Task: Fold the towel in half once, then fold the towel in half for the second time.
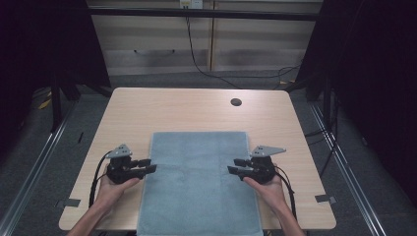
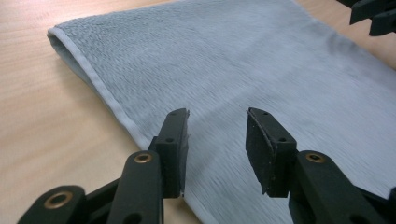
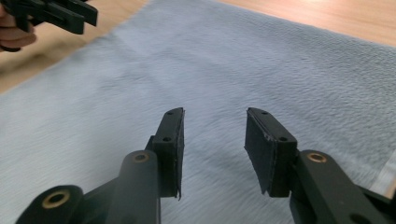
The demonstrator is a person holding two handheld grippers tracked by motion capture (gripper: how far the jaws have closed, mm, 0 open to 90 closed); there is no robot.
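A grey-blue towel point(image 1: 196, 182) lies flat on the wooden table point(image 1: 196, 108), folded into a long rectangle that reaches the near edge. My left gripper point(image 1: 151, 165) hovers at the towel's left edge and points inward, its jaws open and empty. Opposite it, my right gripper point(image 1: 232, 166) is at the towel's right edge and also points inward, open with nothing between the pads. In the left gripper view, the open jaws point(image 2: 217, 126) hang over the towel's hemmed edge point(image 2: 107, 98). The right gripper view has its jaws point(image 3: 215, 126) spread above the towel's nap point(image 3: 233, 60).
A dark round hole point(image 1: 236, 102) sits in the tabletop at the far right. Bare wood flanks the towel on both sides and beyond it. Cables run over the floor behind the table, in front of a cabinet point(image 1: 157, 49). Metal rails border the floor on both sides.
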